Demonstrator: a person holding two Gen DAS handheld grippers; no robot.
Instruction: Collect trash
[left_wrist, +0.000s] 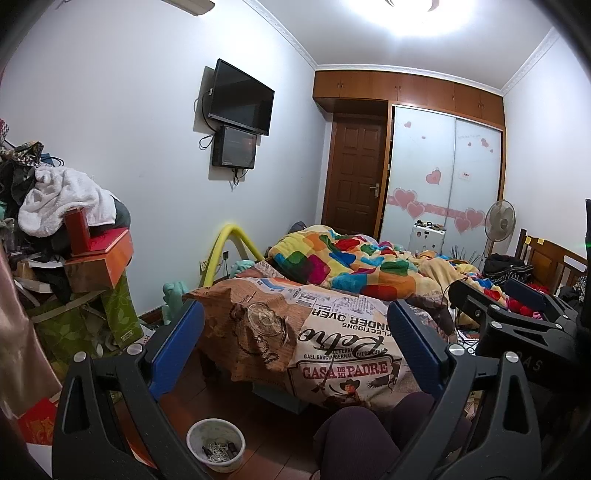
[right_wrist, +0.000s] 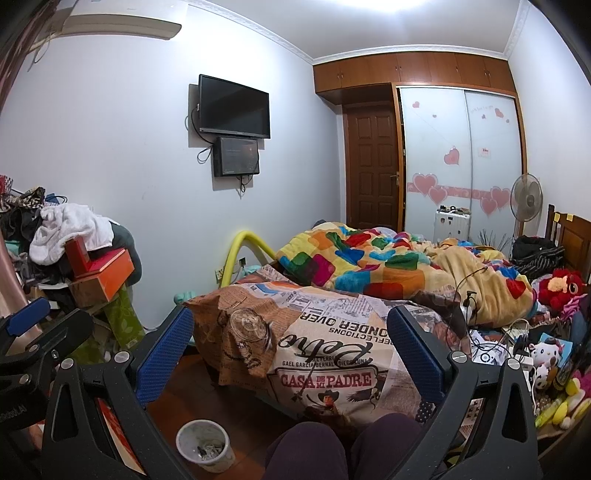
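My left gripper (left_wrist: 295, 332) is open and empty, held up in front of the bed, blue pads wide apart. My right gripper (right_wrist: 291, 332) is open and empty too, beside it; it also shows at the right of the left wrist view (left_wrist: 517, 299), and the left one shows at the left edge of the right wrist view (right_wrist: 33, 332). A small white cup (left_wrist: 215, 444) with bits of wire and scraps stands on the wooden floor below the left gripper; it also shows in the right wrist view (right_wrist: 204, 444). No single piece of trash stands out.
A bed (left_wrist: 343, 332) with a printed sheet and a colourful blanket (left_wrist: 354, 266) fills the middle. The person's knees (left_wrist: 362, 439) are at the bottom. A pile of clothes and boxes (left_wrist: 74, 229) stands left. Toys and cables (right_wrist: 535, 354) clutter the right. Door and wardrobe (left_wrist: 439, 177) lie behind.
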